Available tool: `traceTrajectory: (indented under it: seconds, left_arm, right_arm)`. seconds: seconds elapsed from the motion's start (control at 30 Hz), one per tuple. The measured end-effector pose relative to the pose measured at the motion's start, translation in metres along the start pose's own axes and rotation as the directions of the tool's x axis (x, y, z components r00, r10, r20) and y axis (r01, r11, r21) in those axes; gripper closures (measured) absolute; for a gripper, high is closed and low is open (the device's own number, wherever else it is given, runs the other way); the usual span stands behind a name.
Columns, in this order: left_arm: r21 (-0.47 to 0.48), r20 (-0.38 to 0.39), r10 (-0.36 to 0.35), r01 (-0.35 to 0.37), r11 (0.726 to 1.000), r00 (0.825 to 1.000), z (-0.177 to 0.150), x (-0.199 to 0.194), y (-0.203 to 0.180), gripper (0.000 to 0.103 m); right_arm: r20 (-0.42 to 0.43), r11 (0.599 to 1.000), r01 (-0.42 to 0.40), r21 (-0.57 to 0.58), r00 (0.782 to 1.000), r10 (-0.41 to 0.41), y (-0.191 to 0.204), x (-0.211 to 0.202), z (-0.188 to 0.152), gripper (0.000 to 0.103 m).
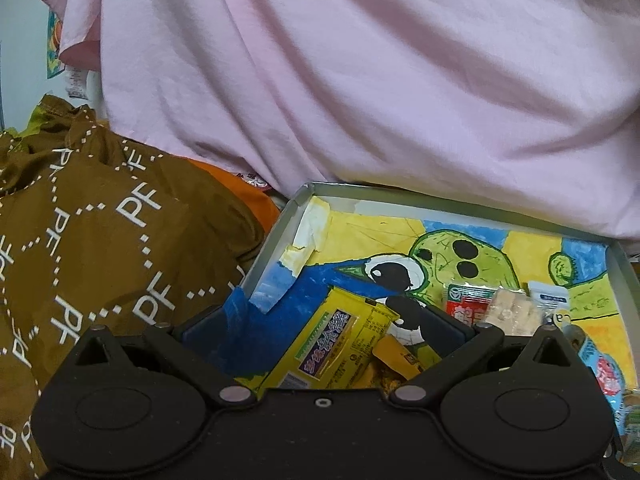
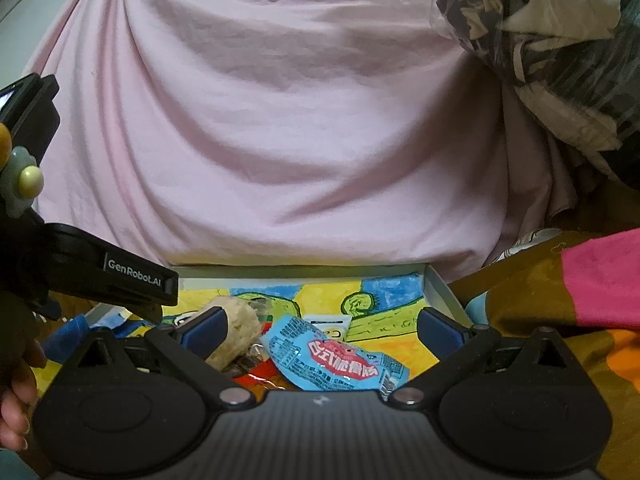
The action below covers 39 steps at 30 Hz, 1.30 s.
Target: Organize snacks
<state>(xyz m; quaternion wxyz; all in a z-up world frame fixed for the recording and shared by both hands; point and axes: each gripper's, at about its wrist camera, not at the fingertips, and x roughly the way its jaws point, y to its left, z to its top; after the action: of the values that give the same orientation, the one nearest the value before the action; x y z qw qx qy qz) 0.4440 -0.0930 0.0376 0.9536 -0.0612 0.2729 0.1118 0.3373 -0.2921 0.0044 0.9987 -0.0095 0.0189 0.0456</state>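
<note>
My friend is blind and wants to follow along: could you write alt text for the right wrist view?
An open right hand-held gripper hangs over a shallow tray lined with a bright child's drawing, its fingers either side of a light blue snack packet. A pale puffed snack lies at left; pink cloth fills the background.

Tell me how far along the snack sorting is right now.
Several snacks already lie in the tray: a yellow packet, a red-and-green packet and a blue packet. Nothing is in hand: the left tongs and right tongs are both open above them. Whether more snacks wait outside isn't visible.
</note>
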Motion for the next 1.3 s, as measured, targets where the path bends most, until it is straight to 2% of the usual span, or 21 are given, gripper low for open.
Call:
traceTrajectory:
  seconds: [0.47, 0.7, 1.3]
  left_arm:
    - [-0.028, 0.039, -0.049, 0.050, 0.998, 0.998, -0.007, -0.054, 0.024, 0.001]
    - [-0.048, 0.092, -0.081, 0.085, 0.995, 0.992, -0.017, -0.086, 0.037, 0.001]
    - [-0.083, 0.155, -0.132, 0.146, 0.986, 0.979, -0.039, -0.151, 0.064, 0.001]
  right_arm:
    - [0.000, 1.000, 0.011, -0.013, 1.000, -0.011, -0.004, -0.051, 0.031, 0.000]
    - [-0.007, 0.999, -0.005, 0.047, 1.000, 0.006, -0.004, -0.081, 0.043, 0.000]
    - [-0.011, 0.999, 0.012, 0.033, 1.000, -0.012, 0.006, -0.143, 0.043, 0.000]
